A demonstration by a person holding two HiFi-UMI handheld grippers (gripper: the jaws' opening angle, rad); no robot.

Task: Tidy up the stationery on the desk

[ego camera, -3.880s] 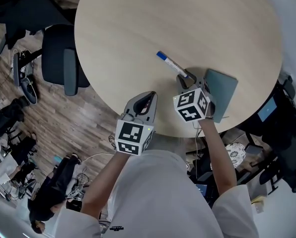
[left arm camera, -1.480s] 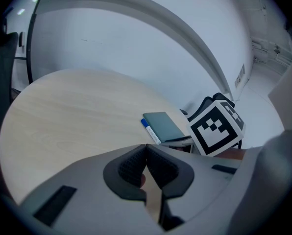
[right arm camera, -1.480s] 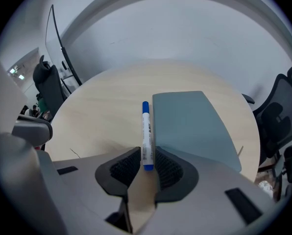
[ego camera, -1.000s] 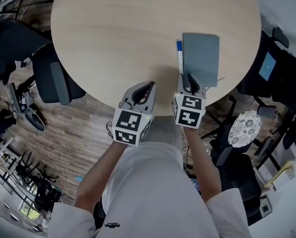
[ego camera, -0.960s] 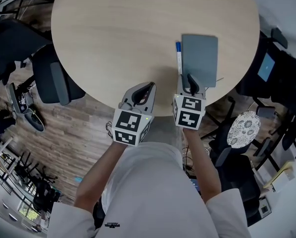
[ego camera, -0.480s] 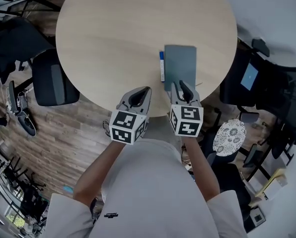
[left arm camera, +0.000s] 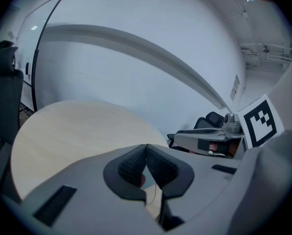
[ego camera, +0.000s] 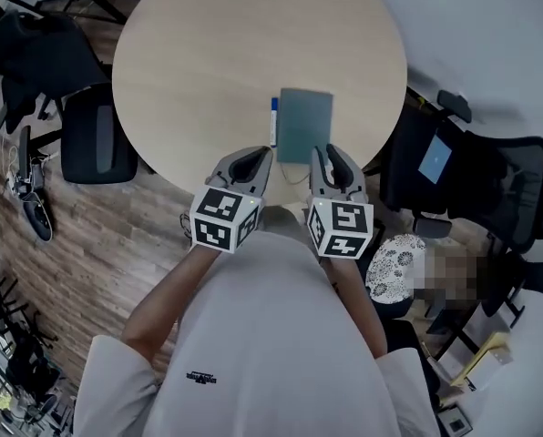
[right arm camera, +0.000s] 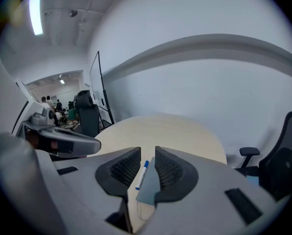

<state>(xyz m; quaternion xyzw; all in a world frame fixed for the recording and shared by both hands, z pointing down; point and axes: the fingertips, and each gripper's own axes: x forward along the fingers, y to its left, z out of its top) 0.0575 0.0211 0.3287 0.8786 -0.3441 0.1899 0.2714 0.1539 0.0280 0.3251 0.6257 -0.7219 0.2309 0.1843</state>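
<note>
Hovering both tools over the near rim of the round tabletop (ego camera: 208, 62); neither touches anything.

Left tool (left arm camera: 146, 148): pads pressed together, nothing between them. Right tool (right arm camera: 147, 152): jaws a little apart, empty. The stationery shows through the gap but lies well beyond, down on the wood.

Stationery: grey-green notebook (ego camera: 305, 137) lying flat near the rim on my side, square to me. Pen (ego camera: 273, 121) with a blue cap sits just beside its left long edge, parallel to it. Cannot tell whether the two touch. They look already lined up; rest of the tabletop carries nothing I can see.

Handling, my guess:
- Pen: light, round, smooth barrel. Likely to roll or squirt out if nipped near an end. Take it across the middle of the barrel, jaws straddling from above.
- Notebook: thin, light, cover probably somewhat flexible. Lying flat, it offers no lip to a jaw from above. Best slid toward the rim, then pinched on the near short edge, cover and pages together, so it does not fan open.
- A thin cord seems to trail from its near end; keep the pads clear of that.
</note>
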